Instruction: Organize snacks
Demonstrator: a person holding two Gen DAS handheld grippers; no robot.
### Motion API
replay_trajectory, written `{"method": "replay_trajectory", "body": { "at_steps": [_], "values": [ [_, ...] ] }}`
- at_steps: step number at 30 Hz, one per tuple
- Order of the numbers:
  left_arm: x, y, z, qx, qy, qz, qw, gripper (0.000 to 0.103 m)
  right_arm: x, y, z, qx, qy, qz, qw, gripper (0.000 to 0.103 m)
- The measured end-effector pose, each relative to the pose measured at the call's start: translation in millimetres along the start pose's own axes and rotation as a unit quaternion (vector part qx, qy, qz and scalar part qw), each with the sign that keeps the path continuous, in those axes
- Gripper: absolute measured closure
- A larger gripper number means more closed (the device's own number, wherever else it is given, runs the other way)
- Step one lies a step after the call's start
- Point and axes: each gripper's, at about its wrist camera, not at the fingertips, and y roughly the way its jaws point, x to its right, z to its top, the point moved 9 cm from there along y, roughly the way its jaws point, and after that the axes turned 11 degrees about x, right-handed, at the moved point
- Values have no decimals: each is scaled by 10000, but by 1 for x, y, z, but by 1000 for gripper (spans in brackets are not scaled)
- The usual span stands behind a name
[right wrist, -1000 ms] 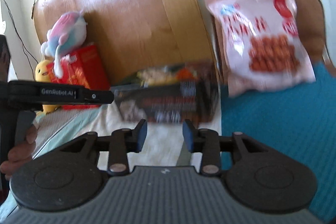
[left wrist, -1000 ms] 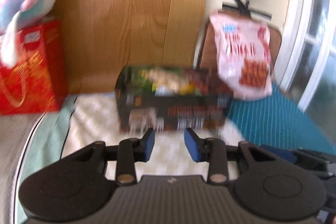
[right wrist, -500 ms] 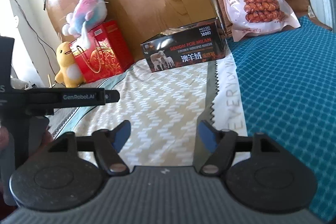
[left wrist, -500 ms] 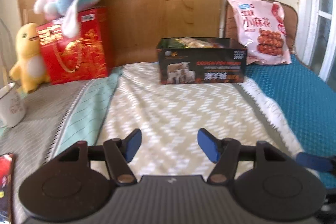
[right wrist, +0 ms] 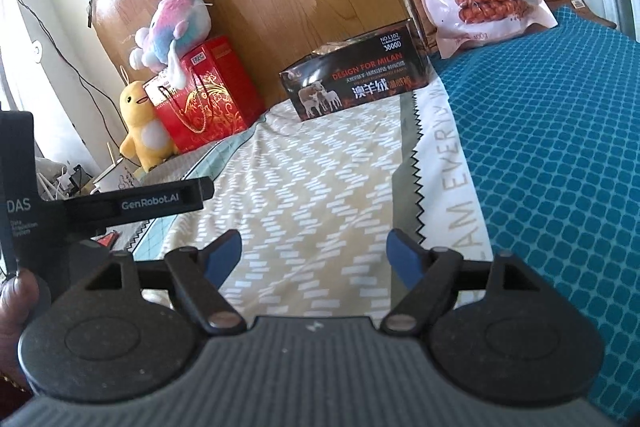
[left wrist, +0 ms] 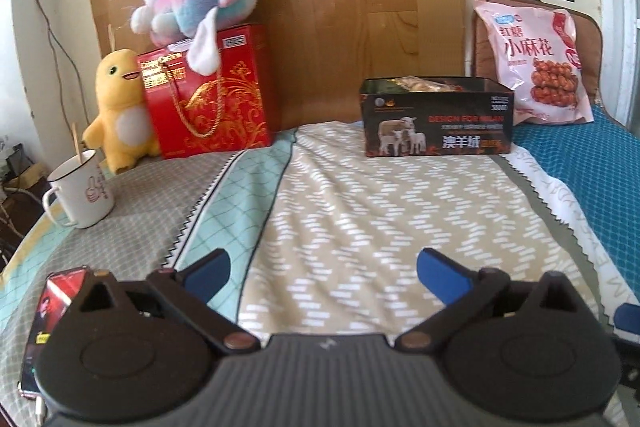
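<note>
left wrist view: left gripper (left wrist: 323,277) over the patterned bedspread (left wrist: 384,211), jaws opening, wide apart, nothing between the blue pads. black box (left wrist: 437,117) with snacks showing at its top stands at 1 o'clock, far end of the bed, against the wooden board (left wrist: 340,7). pink snack bag (left wrist: 534,65) at 2 o'clock, leaning upright just beside the box's right end on the blue cover (left wrist: 592,167). red gift box (left wrist: 208,93) at 11 o'clock, pastel plush (left wrist: 200,5) on top, yellow plush (left wrist: 120,107) touching its left side. white mug (left wrist: 82,189) at 10 o'clock. phone (left wrist: 48,323) at 9 o'clock, partly behind the gripper.

right wrist view: right gripper (right wrist: 314,257) over the same bedspread, jaws opening, wide, empty. black box at 12 o'clock, snack bag at 1 o'clock, red gift box at 11 o'clock. left gripper's body at 9 o'clock, a hand (right wrist: 16,307) on it.
</note>
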Motion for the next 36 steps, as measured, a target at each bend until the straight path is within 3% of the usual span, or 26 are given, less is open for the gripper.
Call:
{"method": "replay_trajectory", "body": {
  "at_steps": [36],
  "values": [
    [-20, 25, -7, -153, 245, 632, 9976, 0, 19, 6, -5, -40, 401, -144, 9991, 18]
  ]
}}
